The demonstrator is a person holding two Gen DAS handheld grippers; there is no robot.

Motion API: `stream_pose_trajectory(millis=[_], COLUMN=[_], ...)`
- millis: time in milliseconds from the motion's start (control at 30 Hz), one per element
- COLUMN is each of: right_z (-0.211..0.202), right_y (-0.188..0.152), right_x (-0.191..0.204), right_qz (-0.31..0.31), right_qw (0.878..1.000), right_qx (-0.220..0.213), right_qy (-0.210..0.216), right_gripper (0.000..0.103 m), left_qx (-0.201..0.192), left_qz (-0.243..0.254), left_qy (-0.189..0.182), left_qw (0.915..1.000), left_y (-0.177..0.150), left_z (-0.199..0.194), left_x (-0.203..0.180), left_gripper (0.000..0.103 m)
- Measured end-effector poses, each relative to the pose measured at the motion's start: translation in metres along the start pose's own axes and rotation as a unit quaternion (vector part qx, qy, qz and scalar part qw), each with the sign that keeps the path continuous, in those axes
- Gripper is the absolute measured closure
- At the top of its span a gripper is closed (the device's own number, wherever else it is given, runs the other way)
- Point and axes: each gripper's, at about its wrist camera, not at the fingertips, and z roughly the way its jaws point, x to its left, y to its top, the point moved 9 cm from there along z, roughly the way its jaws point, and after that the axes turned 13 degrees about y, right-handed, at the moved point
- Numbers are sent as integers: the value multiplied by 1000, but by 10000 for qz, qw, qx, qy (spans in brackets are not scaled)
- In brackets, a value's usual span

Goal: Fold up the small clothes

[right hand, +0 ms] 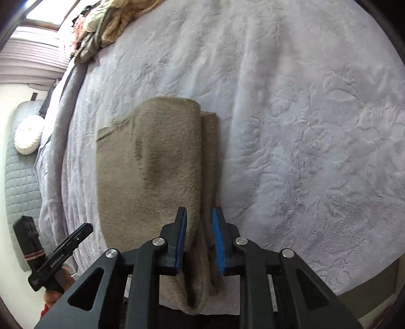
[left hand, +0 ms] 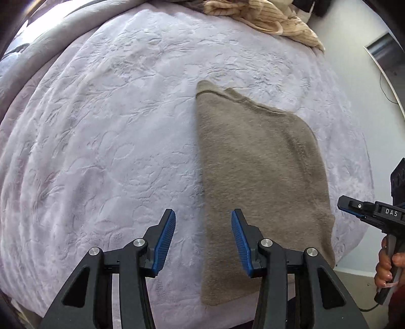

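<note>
A taupe fleece garment [left hand: 260, 164] lies folded lengthwise on the pale lilac bedspread [left hand: 101, 126], its near end hanging a little over the bed's front edge. My left gripper [left hand: 203, 215] hovers open above its left edge, nothing between the blue pads. In the right wrist view the garment [right hand: 164, 164] shows a doubled fold along its right side. My right gripper [right hand: 200, 211] hangs above that fold with a narrow gap; the cloth lies flat below, not pinched. The right gripper [left hand: 341, 202] also shows at the right edge, held by a hand [left hand: 387, 265].
A heap of cream and olive clothes [left hand: 273, 17] [right hand: 106, 25] sits at the far end of the bed [right hand: 303, 126]. A round white cushion [right hand: 26, 139] rests on a grey quilted cover beyond the bed. The left gripper [right hand: 86, 227] shows at the lower left.
</note>
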Motion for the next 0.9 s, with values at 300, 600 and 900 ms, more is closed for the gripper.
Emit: stream_pose_trajectory(millis=[300,600,900], right_z=[52,5,-4], right_y=[-29,-30,-42], right_x=[3,7,6], right_qz=[-271,-54,94], right_qw=[9961,9983,9960], right_qx=[663,124,84], right_qy=[-523,-570,-884], right_gripper=[101,93,72], left_qx=[507,377,317], left_qz=[589,444,551], left_qy=[58,378,825], left_qw=[9970,9976,9946], left_y=[-11,-9,-6], left_z=[36,18,12], left_x=[-45,-32,-28], left_gripper=[44,43,41])
